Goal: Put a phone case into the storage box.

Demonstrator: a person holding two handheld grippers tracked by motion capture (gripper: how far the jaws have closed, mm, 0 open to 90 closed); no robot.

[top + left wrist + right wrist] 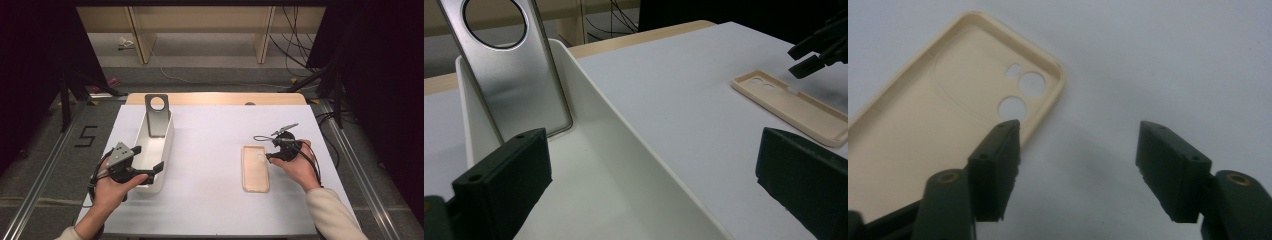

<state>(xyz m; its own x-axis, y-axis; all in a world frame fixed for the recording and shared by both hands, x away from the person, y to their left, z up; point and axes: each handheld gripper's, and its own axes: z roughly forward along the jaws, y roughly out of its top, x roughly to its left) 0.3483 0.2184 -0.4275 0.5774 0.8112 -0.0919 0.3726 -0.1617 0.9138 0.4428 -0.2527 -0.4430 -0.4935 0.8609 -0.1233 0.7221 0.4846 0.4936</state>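
Observation:
A white oblong bin [167, 142] stands on the left of the table. A grey metal plate with a round hole [157, 116] leans upright against the bin's far end, and it looms large in the left gripper view [514, 80]. My left gripper [148, 158] is open at the bin's near end, its jaws straddling the bin's right wall [651, 150]. A beige phone case [255, 168] lies flat, inside up, right of centre. My right gripper [270, 149] is open just above its far right corner, one jaw over the rim by the camera holes [1080, 132].
A white sheet covers the table [210, 160], with a wooden edge [215, 98] at the far side. Beyond it are shelf legs and loose cables on the floor. Dark curtains flank both sides. A "5" [86, 136] is marked on the floor at the left.

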